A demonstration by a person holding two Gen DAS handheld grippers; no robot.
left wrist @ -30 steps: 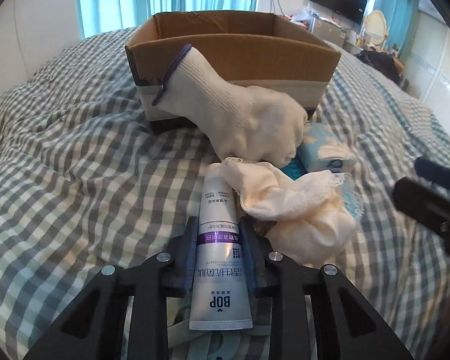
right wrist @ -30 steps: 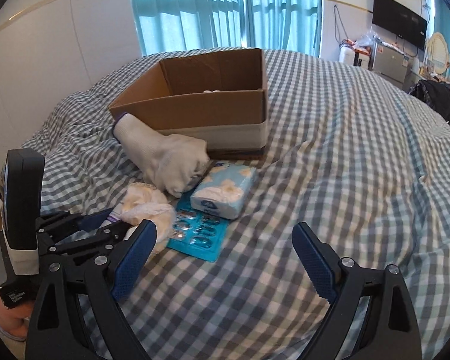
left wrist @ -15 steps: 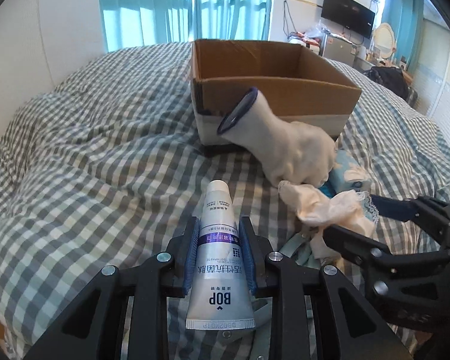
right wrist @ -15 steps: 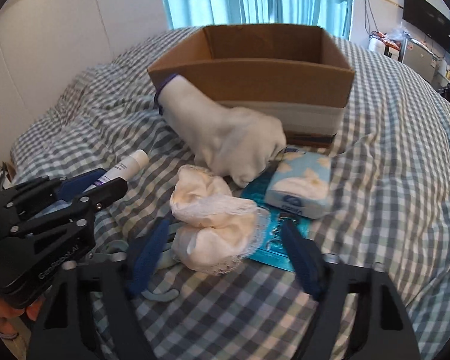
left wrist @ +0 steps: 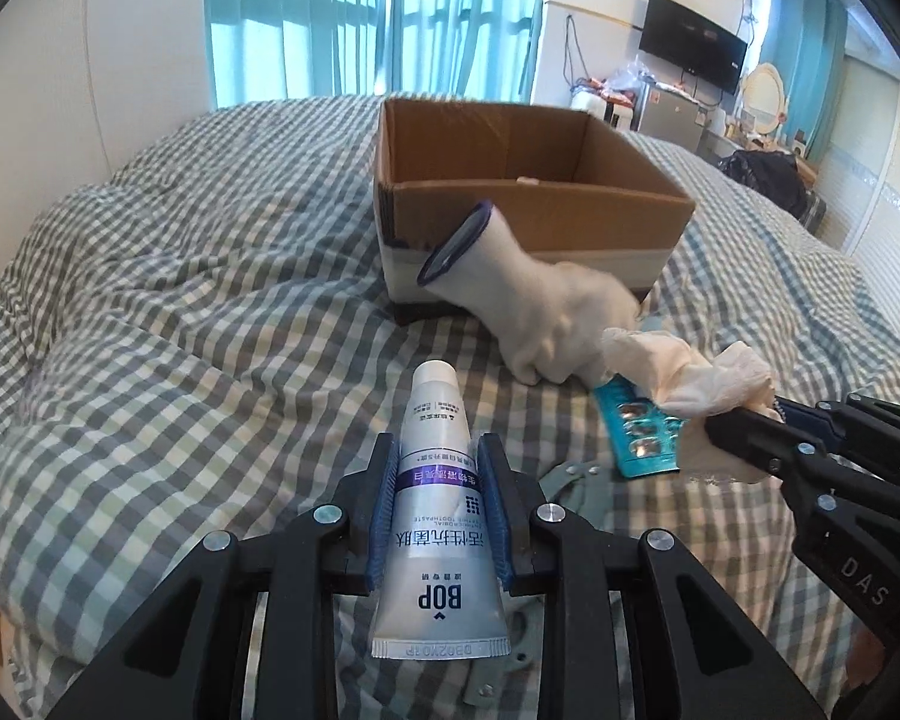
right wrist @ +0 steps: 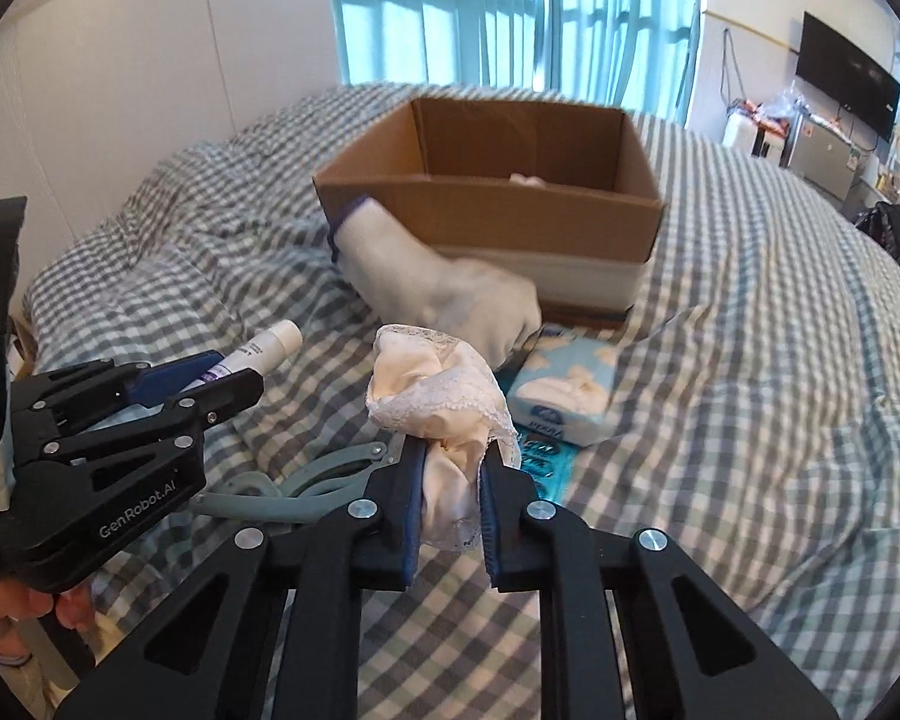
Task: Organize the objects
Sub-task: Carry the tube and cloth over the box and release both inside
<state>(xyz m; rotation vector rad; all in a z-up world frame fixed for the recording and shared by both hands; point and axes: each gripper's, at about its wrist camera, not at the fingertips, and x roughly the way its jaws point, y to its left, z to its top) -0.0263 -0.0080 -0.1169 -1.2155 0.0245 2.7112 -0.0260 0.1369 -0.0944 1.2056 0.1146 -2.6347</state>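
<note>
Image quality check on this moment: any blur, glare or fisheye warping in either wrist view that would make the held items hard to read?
Left wrist view: sharp; print on the toothpaste tube in the left gripper is legible; the window is bright; edges bend. Right wrist view: the glove and cardboard box are smeared, yet the lace cloth in the right gripper is crisp.
</note>
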